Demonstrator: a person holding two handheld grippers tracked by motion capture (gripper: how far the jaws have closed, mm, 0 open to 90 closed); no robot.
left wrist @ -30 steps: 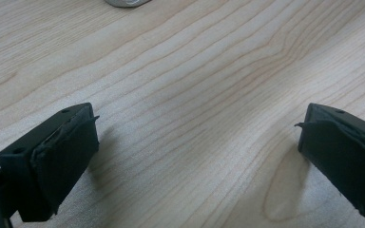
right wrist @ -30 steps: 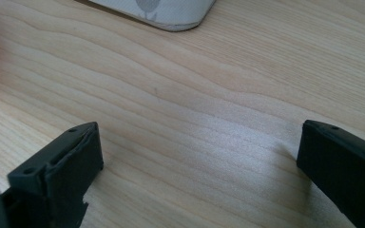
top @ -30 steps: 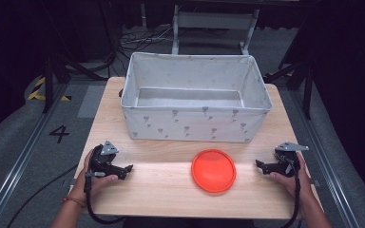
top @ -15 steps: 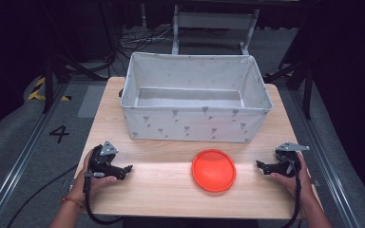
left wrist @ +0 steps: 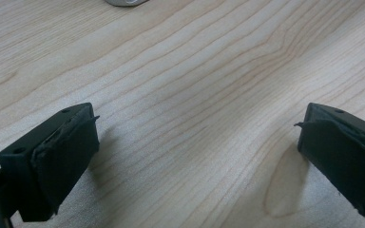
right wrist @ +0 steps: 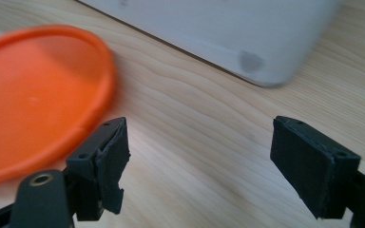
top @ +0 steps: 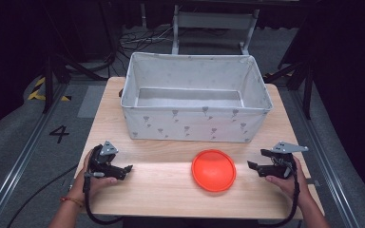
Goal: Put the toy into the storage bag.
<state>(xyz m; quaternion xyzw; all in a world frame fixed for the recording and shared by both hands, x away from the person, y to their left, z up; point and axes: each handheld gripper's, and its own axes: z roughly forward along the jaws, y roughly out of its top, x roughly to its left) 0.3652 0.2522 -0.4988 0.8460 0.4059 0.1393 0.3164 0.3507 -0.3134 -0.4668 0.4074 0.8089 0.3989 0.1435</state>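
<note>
An orange round plate [top: 214, 170] lies flat on the wooden table [top: 161, 185], in front of a white fabric bin [top: 196, 97]. In the right gripper view the plate [right wrist: 33, 99] sits just left of my right gripper [right wrist: 199, 161], whose jaws stand wide apart with nothing between them. In the high view my right gripper [top: 255, 161] rests near the table's right edge, pointing at the plate. My left gripper [top: 126, 170] sits at the front left, open and empty; in its own view the left gripper [left wrist: 195, 152] faces bare wood.
The bin's corner [right wrist: 247, 42] lies just beyond my right gripper. The bin holds nothing that shows. Dark floor, cables and a metal frame [top: 214, 21] lie behind the table. A floor marking "4" [top: 59, 134] is at the left.
</note>
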